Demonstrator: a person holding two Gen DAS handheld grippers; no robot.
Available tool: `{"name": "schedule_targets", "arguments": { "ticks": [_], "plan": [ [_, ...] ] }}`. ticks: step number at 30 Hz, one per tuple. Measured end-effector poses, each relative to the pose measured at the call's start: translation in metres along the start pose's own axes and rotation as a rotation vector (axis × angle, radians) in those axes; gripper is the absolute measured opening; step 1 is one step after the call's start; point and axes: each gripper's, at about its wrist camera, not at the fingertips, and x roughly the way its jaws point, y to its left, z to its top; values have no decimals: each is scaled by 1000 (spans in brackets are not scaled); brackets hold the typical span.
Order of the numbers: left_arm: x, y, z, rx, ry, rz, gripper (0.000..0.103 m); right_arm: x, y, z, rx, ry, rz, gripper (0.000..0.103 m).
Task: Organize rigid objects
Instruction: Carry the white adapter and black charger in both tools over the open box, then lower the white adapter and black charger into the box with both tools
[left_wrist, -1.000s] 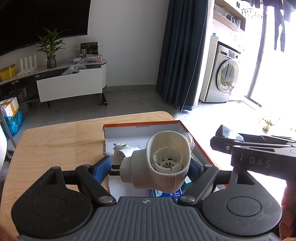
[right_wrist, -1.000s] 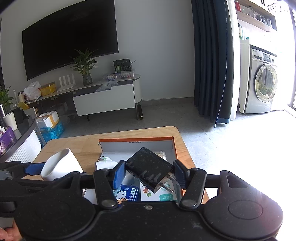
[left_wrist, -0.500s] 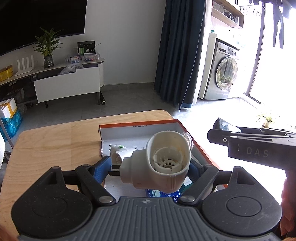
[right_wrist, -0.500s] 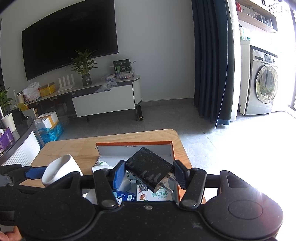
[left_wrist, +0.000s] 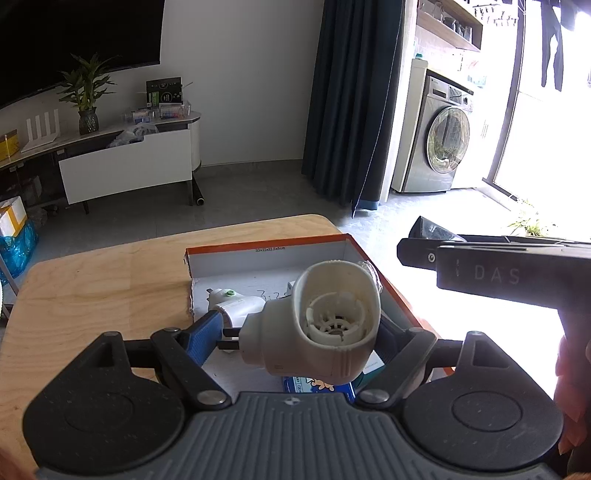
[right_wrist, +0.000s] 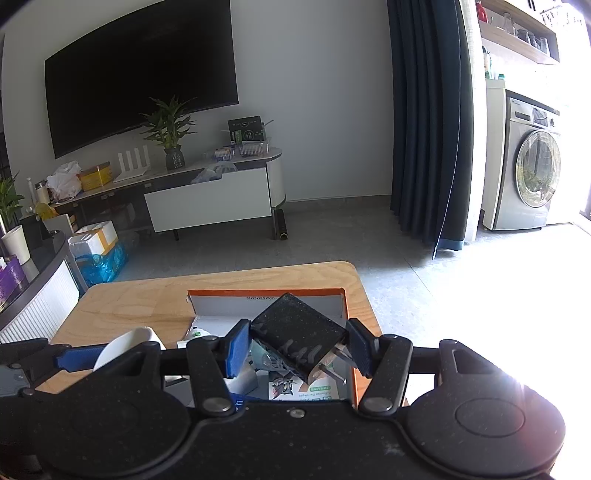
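My left gripper (left_wrist: 299, 332) is shut on a white plug-in device (left_wrist: 332, 321), its round open end facing the camera and its prongs toward the left blue pad. It hangs over the near part of an orange-rimmed cardboard box (left_wrist: 266, 245) on the wooden table (left_wrist: 103, 280). My right gripper (right_wrist: 298, 347) is shut on a black charger (right_wrist: 295, 336), tilted with its two prongs toward the lower right, above the same box (right_wrist: 266, 293). Inside the box lie a second white plug (left_wrist: 232, 302) with a green dot and a blue packet (left_wrist: 317, 391).
The right gripper (left_wrist: 413, 247) reaches in from the right of the left wrist view, a hand behind it. Printed packets (right_wrist: 306, 387) lie under the charger. Bare wood lies left of the box. Beyond the table's far edge are floor, a TV stand (right_wrist: 207, 199) and a washing machine (right_wrist: 528, 181).
Both views have drifted only slightly. The white device and the black charger sit in the same grips as before.
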Motion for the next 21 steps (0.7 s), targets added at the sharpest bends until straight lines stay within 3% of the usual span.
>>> {"name": "schedule_targets", "arguments": {
  "ticks": [21],
  "plan": [
    [19, -3, 3, 4, 25, -21, 86, 36, 0, 16, -15, 45, 20, 68]
  ]
}}
